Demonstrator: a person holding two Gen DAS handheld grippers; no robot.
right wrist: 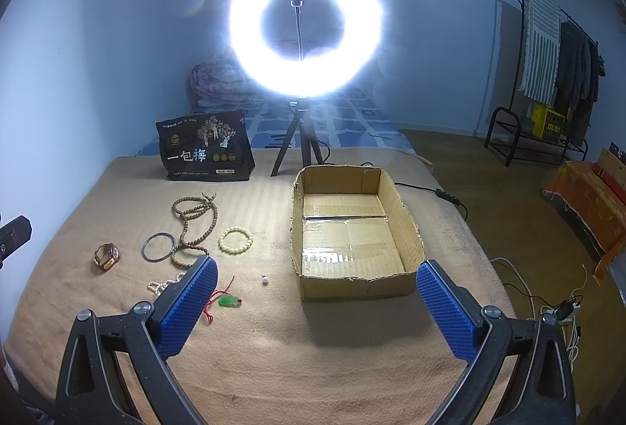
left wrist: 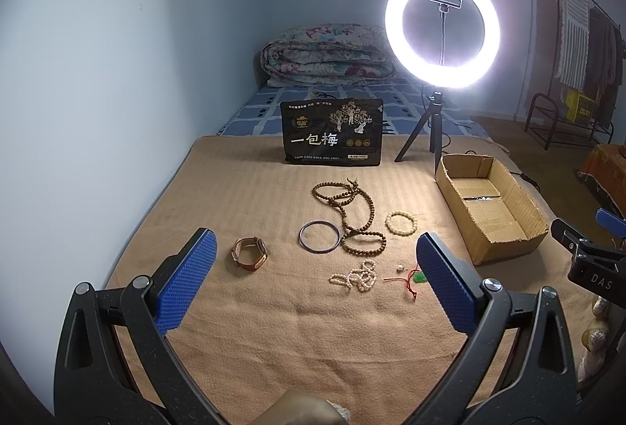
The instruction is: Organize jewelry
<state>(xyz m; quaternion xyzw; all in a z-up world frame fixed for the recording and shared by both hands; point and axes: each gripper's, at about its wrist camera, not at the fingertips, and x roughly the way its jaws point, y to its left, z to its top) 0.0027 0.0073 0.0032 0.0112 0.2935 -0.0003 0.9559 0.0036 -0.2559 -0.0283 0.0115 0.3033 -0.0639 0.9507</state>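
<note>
1. My left gripper (left wrist: 315, 268) hovers over the tan blanket (left wrist: 242, 327) on the bed, fingers spread wide, gripping nothing.
2. My right gripper (right wrist: 317, 292) has its fingers equally wide and empty.
3. Jewelry lies loose on the blanket: wooden bead strand (left wrist: 352, 213), metal bangle (left wrist: 319, 236), cream bracelet (left wrist: 401, 222), watch (left wrist: 249, 253), pearl strand (left wrist: 358, 276), green pendant (right wrist: 228, 300).
4. The cardboard box (right wrist: 354, 282) sits empty just right of them.

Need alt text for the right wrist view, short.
Open right tongs hover over a tan blanket, facing an empty cardboard box. Jewelry lies left of it: wooden beads, bangle, watch, green pendant. A ring light glares behind.
</note>
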